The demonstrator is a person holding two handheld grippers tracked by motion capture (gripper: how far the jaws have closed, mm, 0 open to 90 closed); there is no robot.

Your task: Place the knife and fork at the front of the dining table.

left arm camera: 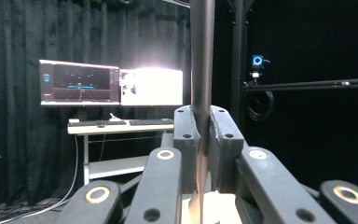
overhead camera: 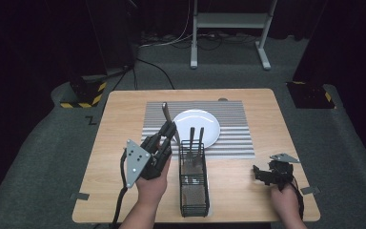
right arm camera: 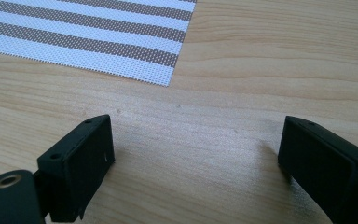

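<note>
High view shows the left gripper (overhead camera: 167, 130) clamped on a knife (overhead camera: 165, 112) lifted from the caddy (overhead camera: 193, 183), likely bound for the placemat (overhead camera: 233, 129), while the right gripper (overhead camera: 267, 174) rests open.

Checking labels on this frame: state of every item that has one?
left gripper: shut on a metal utensil, lifted off the table.
metal utensil: held upright, handle up.
right gripper: open, nothing between the jaws, low over the table.
wire caddy: upright, two utensils standing inside.
plate: bare, on the striped placemat.
</note>
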